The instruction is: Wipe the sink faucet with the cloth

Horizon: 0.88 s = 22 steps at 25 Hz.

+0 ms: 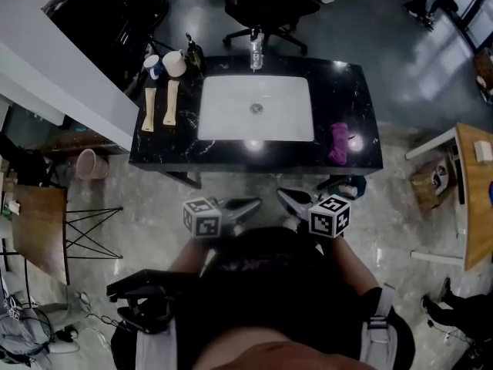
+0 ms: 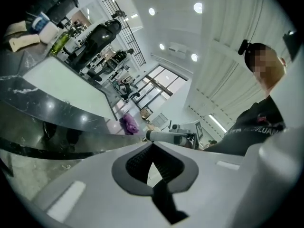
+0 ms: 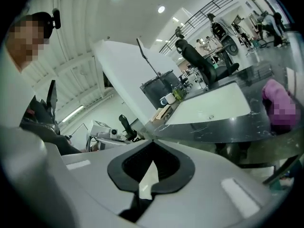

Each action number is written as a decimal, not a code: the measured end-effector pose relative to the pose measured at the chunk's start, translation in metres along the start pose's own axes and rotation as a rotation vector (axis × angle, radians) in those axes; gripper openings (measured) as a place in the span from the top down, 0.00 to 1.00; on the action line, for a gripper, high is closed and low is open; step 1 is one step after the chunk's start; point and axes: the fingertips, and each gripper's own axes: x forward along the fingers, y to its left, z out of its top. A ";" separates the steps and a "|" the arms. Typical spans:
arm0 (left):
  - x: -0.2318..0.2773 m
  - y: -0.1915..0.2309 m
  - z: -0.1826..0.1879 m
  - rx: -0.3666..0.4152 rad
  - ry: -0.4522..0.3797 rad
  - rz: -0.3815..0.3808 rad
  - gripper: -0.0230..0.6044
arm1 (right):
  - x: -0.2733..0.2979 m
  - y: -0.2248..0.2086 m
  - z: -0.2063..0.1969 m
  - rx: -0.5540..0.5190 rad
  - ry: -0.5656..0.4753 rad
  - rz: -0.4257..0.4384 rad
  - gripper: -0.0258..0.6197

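A chrome faucet [image 1: 255,50] stands at the far edge of the white sink [image 1: 223,129], which is set in a black marble counter [image 1: 362,99]. At the counter's right front lies the purple cloth [image 1: 340,142], also seen in the left gripper view [image 2: 128,124] and the right gripper view [image 3: 280,103]. Both grippers are held close to my body, short of the counter's front edge, tips turned toward each other. The left gripper [image 1: 250,204] [image 2: 152,144] is shut with nothing in it. The right gripper [image 1: 286,199] [image 3: 152,141] is likewise shut and empty.
Two wooden brushes [image 1: 159,108], two cups [image 1: 166,64] and a green bottle [image 1: 192,52] sit on the counter's left end. A black office chair [image 1: 266,6] stands behind the sink. A wooden table [image 1: 474,191] is at the right, a wire stool [image 1: 85,230] at the left.
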 end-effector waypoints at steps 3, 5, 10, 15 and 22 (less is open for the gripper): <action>0.004 0.004 0.002 -0.027 -0.028 0.026 0.96 | -0.002 -0.006 0.004 0.020 0.008 0.026 0.94; 0.007 0.005 0.002 -0.028 -0.027 0.034 0.96 | -0.002 -0.005 0.008 0.001 0.013 0.041 0.94; 0.008 0.007 0.009 -0.025 -0.034 0.058 0.96 | 0.001 -0.008 0.008 0.006 0.036 0.064 0.94; 0.008 0.011 0.012 -0.039 -0.039 0.066 0.96 | 0.004 -0.010 0.012 0.007 0.039 0.070 0.94; 0.008 0.014 0.013 -0.059 -0.036 0.059 0.96 | 0.005 -0.010 0.010 0.012 0.038 0.071 0.94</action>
